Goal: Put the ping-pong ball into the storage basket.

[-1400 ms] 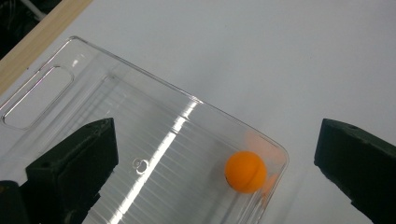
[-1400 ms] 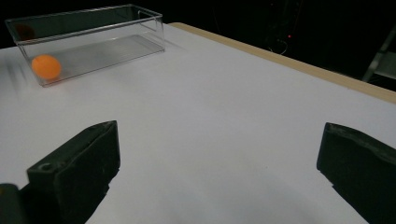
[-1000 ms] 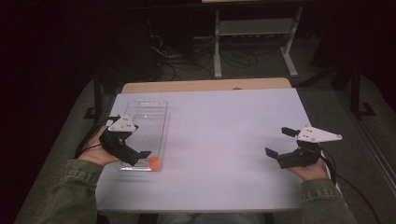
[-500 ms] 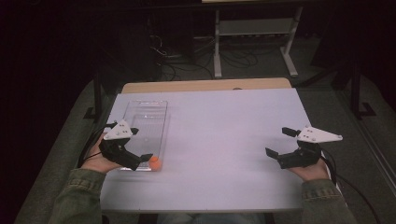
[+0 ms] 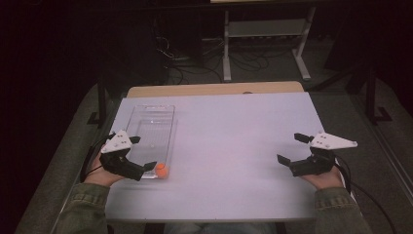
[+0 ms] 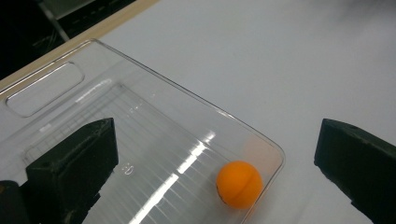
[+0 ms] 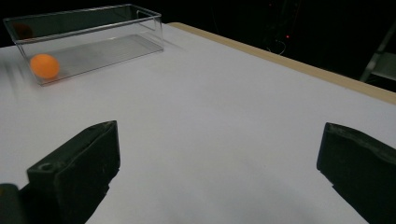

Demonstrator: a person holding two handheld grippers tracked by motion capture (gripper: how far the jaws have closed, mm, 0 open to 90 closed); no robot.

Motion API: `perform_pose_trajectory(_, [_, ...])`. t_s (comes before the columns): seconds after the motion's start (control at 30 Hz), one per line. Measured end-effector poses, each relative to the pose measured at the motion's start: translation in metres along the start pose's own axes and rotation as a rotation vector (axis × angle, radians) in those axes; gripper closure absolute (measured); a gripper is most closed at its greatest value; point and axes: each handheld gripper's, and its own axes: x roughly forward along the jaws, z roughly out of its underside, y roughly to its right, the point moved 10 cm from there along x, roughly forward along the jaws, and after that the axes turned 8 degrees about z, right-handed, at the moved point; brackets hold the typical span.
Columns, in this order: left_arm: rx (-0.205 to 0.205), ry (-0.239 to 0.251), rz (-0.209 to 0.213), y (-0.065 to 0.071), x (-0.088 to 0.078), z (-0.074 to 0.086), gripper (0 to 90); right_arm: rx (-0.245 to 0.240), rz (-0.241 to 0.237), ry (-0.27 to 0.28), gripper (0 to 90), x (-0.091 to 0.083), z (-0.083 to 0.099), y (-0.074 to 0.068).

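Since the frame 1 second back, our left gripper (image 5: pixel 144 153) has slid down toward the lower left of the high view, while the right gripper (image 5: pixel 291 148) has kept its place at the lower right. Both tools are released, jaws spread wide and grasping nothing. We see the orange ball (image 6: pixel 239 184) lying in the near corner of the clear tray (image 6: pixel 140 70), low and right of centre in the left gripper view, touching or almost touching the wall. The risk, as we judge it, lies in that corner — 1 jaw looks set to come down outside the tray and strike the rim, shoving the light tray or sending the ball rolling away.
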Motion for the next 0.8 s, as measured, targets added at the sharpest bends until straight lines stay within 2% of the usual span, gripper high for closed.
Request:
perform_pose_trajectory(0.1, [-0.014, 0.027, -0.005, -0.001, -0.002, 0.001, 0.0, 0.001, 0.000, 0.000, 0.0, 0.000, 0.000, 0.000])
perform_pose_trajectory(0.37, [-0.028, 0.048, -0.024, -0.003, -0.001, 0.009, 0.0, 0.001, -0.001, -0.002, 0.0, 0.000, 0.001, -0.001])
perform_pose_trajectory(0.43, [-0.030, 0.064, -0.037, -0.003, -0.001, 0.009, 0.0, 0.000, -0.002, -0.002, 0.0, 0.000, 0.001, -0.001])
perform_pose_trajectory(0.5, [-0.038, 0.087, -0.030, -0.003, -0.002, 0.009, 0.0, 0.000, -0.002, -0.002, 0.0, 0.000, 0.001, -0.001])
perform_pose_trajectory(0.8, [-0.072, 0.149, -0.049, -0.006, -0.002, 0.016, 0.0, 0.001, -0.002, 0.000, 0.0, -0.001, 0.001, -0.001])
